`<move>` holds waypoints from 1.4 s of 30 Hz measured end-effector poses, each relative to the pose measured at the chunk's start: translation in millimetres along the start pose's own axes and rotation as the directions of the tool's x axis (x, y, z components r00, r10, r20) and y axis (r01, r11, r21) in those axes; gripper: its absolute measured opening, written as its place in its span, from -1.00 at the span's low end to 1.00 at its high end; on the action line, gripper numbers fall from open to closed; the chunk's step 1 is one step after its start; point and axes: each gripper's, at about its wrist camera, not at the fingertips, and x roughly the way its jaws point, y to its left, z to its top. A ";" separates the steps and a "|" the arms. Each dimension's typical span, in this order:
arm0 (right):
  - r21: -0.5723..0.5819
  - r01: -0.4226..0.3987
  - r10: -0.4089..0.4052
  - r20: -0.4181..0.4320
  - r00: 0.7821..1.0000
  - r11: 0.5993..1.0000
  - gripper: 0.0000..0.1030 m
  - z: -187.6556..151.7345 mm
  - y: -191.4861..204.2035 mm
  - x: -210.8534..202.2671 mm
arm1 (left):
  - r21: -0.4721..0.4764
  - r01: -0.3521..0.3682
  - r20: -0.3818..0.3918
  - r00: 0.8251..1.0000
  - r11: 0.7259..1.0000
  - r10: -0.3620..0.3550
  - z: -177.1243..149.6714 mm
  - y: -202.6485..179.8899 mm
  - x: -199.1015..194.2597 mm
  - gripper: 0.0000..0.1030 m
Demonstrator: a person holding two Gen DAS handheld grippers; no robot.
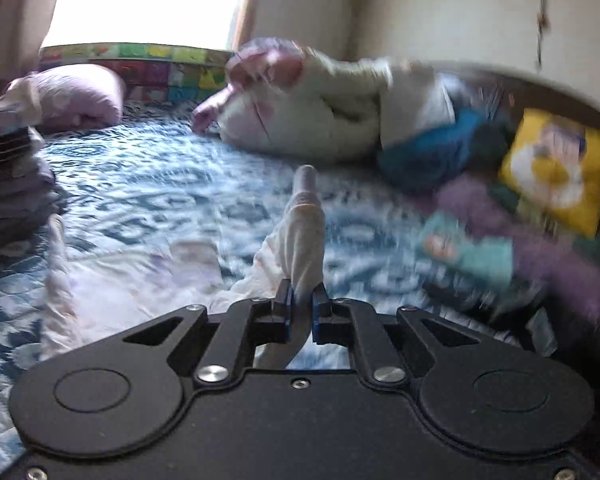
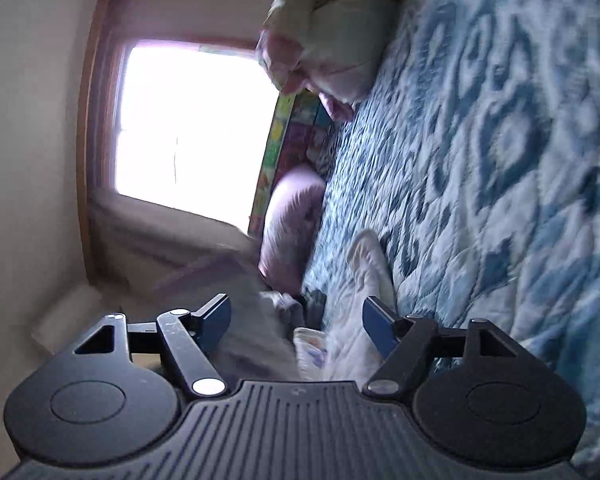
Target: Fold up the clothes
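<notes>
On the quilted bed (image 1: 148,184), the left hand-held gripper (image 1: 301,306) pinches a pale garment (image 1: 296,240) (soft, limp; best held by edges); the right hand-held gripper (image 2: 296,322) gapes wide.

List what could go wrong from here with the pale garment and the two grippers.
1. The left gripper pinches only a narrow bunched strip of the pale garment, so the cloth may slip out when pulled.
2. The right gripper is open and holds nothing, so the garment hangs from one point and may twist instead of spreading flat on the blue quilt.
3. Both views are motion-blurred; a fast swing could drag cloth into the clothes pile.
</notes>
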 end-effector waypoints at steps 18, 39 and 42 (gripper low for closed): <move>-0.083 0.302 -0.305 -0.031 0.952 0.950 0.54 -12.9 -25.9 33.2 | 0.092 0.049 -0.043 0.998 0.995 -0.045 -32.7 37.0 -54.9 -0.14; -0.359 0.071 -0.120 -0.116 0.986 0.930 -0.82 -46.7 42.6 53.2 | 0.225 -0.134 -0.161 0.972 0.965 0.172 -108.6 97.7 -84.7 -0.59; -0.369 0.111 -0.161 -0.109 0.981 0.923 -0.82 -47.0 42.5 39.1 | 0.193 -0.099 -0.175 0.975 0.976 0.134 -108.2 104.4 -84.1 -0.59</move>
